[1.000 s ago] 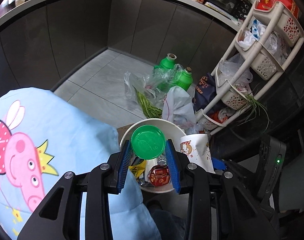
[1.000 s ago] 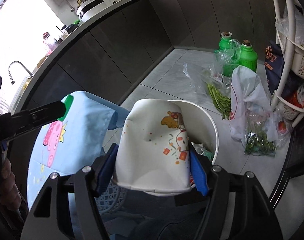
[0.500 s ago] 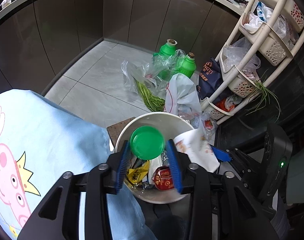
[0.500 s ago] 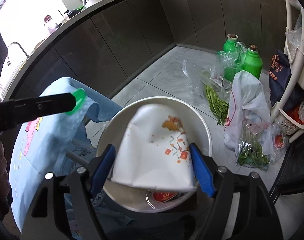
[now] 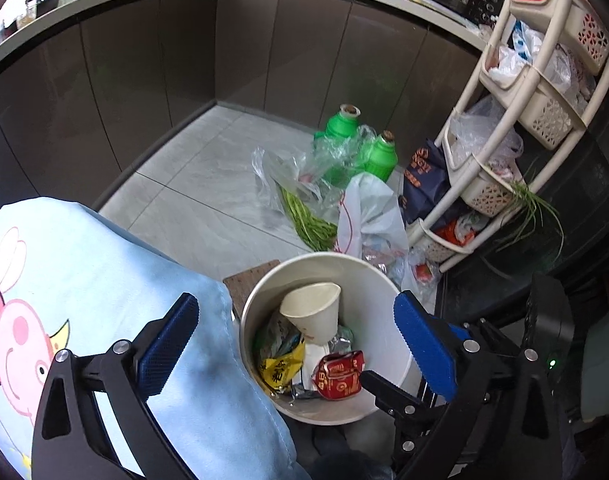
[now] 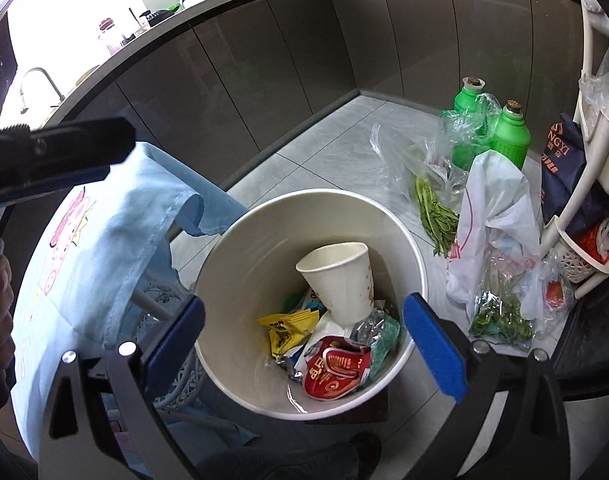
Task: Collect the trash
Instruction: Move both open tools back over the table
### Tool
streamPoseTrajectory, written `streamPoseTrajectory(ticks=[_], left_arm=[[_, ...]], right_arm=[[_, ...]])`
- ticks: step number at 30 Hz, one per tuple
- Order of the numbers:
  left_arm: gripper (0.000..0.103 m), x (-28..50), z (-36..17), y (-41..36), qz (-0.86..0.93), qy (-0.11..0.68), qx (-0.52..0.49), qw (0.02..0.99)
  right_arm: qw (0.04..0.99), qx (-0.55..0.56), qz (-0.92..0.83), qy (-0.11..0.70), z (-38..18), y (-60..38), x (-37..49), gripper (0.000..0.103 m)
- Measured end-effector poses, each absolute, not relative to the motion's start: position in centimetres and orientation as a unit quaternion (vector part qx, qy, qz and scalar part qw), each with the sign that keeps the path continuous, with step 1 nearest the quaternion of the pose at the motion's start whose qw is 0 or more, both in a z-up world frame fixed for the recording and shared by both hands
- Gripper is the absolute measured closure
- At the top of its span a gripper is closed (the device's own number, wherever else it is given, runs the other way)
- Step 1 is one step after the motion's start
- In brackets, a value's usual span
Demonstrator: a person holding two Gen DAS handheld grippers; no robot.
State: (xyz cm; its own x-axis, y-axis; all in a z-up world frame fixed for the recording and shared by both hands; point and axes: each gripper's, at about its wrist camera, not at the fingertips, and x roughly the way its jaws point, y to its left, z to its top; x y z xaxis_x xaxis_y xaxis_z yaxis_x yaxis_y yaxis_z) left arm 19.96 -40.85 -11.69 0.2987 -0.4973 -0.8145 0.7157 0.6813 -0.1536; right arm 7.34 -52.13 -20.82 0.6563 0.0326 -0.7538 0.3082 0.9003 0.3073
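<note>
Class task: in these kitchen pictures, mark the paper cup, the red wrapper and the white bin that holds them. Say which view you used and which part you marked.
paper cup (image 6: 346, 284): right wrist view, on its outer side wall.
red wrapper (image 6: 336, 372): right wrist view, on its crumpled printed face.
white bin (image 5: 388, 344): left wrist view, on the bare inner wall.

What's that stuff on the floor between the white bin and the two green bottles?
In both views, between the white bin and the green bottles lie a clear plastic bag with a bundle of green stalks, and a white plastic bag beside them.
</note>
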Motion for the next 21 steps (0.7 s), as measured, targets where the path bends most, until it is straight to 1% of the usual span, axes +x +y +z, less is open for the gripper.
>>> streamPoseTrajectory(ticks=[21], left_arm=[[0.009, 18.7, -8.2, -38.4, -0.362, 0.431, 0.118, 0.818]], right_arm=[[0.888, 0.193, -0.095, 0.408, -18.3, -50.6, 6.2, 0.003]])
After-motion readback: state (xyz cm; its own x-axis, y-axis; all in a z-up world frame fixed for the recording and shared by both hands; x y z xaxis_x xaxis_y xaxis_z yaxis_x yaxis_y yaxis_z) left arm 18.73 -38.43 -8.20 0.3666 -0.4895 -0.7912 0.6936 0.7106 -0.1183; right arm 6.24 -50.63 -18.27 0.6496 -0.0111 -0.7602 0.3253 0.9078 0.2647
